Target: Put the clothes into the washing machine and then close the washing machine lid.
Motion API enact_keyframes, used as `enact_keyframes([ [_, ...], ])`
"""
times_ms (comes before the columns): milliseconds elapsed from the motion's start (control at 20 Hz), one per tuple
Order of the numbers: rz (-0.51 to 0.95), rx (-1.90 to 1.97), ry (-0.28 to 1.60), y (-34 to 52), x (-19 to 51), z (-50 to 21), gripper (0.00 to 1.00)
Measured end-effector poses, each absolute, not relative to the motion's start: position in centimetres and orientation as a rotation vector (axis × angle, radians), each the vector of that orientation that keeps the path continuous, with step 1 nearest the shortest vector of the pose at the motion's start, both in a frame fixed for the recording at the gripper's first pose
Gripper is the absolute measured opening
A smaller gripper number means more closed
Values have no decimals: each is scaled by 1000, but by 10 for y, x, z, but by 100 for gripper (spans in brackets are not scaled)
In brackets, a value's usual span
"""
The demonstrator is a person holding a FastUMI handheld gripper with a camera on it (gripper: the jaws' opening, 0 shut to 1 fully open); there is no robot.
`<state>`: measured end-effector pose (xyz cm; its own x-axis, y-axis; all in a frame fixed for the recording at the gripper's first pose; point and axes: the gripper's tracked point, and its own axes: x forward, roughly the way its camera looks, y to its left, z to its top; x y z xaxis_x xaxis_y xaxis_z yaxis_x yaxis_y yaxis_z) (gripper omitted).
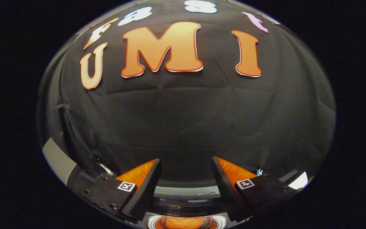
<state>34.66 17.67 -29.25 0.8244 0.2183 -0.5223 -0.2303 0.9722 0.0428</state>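
My gripper (pixel 186 159) is open, with a wide gap between its fingers and nothing held. It points at the booth's black cloth wall. Low between the fingers lies the top of the washing machine (pixel 186 191), a grey strip with a dark glossy band below it. Nearer to me, under the fingers, is the round chrome-rimmed drum opening (pixel 152 222). An orange piece of clothing (pixel 186 222) lies inside it. I cannot tell how the lid stands.
The black cloth wall (pixel 186 121) hangs just beyond the machine. A grey curved edge (pixel 57 160) sits to the left of the left finger, and a bright white patch (pixel 299 181) to the right of the right finger.
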Motion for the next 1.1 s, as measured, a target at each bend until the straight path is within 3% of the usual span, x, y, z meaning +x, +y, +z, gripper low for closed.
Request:
enact_keyframes([
  [1100, 216, -13, 485, 159, 266, -283, 99],
])
